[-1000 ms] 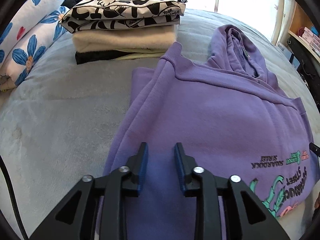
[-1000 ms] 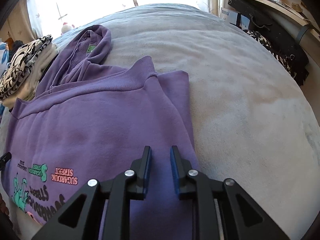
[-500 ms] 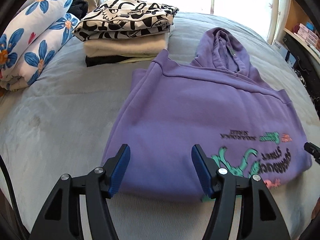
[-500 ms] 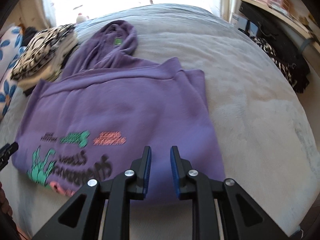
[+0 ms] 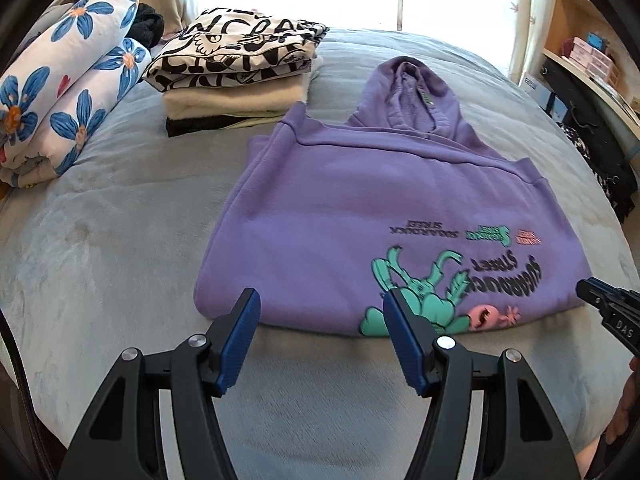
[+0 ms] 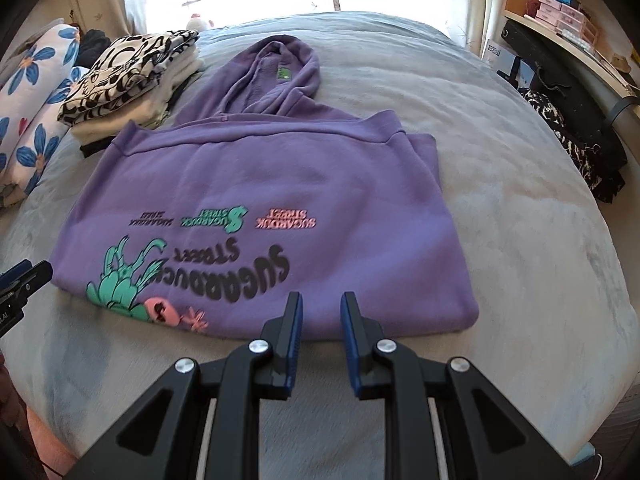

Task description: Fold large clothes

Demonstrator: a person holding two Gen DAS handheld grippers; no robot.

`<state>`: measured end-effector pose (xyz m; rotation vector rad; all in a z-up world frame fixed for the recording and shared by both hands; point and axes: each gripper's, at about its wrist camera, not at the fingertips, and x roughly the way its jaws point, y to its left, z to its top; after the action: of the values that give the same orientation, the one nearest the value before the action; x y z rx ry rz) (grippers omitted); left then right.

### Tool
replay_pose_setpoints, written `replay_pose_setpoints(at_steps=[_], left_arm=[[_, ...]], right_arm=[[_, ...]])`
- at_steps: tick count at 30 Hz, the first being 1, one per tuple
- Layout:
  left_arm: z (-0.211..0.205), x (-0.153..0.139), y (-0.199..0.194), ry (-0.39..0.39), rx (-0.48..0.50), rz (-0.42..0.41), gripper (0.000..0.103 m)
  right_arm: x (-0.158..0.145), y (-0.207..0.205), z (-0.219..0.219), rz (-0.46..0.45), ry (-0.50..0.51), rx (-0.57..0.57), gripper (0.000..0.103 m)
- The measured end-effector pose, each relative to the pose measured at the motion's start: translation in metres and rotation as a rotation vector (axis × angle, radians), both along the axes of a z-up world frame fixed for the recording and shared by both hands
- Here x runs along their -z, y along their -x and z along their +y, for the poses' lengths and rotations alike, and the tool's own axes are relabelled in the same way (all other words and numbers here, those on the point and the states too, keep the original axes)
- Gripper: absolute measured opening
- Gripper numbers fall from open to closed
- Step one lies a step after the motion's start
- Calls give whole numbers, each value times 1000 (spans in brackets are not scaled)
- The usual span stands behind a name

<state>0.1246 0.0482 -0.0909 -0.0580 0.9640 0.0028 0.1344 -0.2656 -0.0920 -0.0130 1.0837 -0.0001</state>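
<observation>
A soft purple hoodie [image 5: 360, 208] lies folded square on the plush grey bed [image 5: 100, 240]. The left gripper [image 5: 320, 320] has just spread wide, empty. The right gripper [image 6: 318, 322] stands narrowly parted, holding nothing.

I am seeing a grey bed [image 5: 120, 240] lying under everything. A stack of folded clothes [image 5: 236, 80], its top piece black-and-white patterned, is sitting near the far left, and a rolled blue-flowered quilt [image 5: 68, 92] is lying just beside it. On the right, a shelf [image 6: 568, 32] is holding small pink boxes [image 6: 560, 8], and a dark patterned cloth [image 6: 576, 152] is hanging along the bed's edge.
</observation>
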Motion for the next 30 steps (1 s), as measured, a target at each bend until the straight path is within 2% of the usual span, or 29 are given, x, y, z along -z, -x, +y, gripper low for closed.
replay_pose_setpoints(at_steps=[7,10,15,25,30], left_arm=[[-9,-8,9,-5,32,-4,63],[-12,-12,5,-7,38,2,67],[-18,-23,-7,-29,64,-25,67],[-39,-57,-64,-103,161,-109,68],[-45,-75,-108,-146,195,-142,69]], right_arm=[[0,7,10,15,6,-26,19],[-3,6,14,17,-1,-33,19],[-16,-3,17,-3,-13,-49,19],[-54,-58,22,-79,23,-93,19],[-81,-102,17,-111,-13,-102,19]])
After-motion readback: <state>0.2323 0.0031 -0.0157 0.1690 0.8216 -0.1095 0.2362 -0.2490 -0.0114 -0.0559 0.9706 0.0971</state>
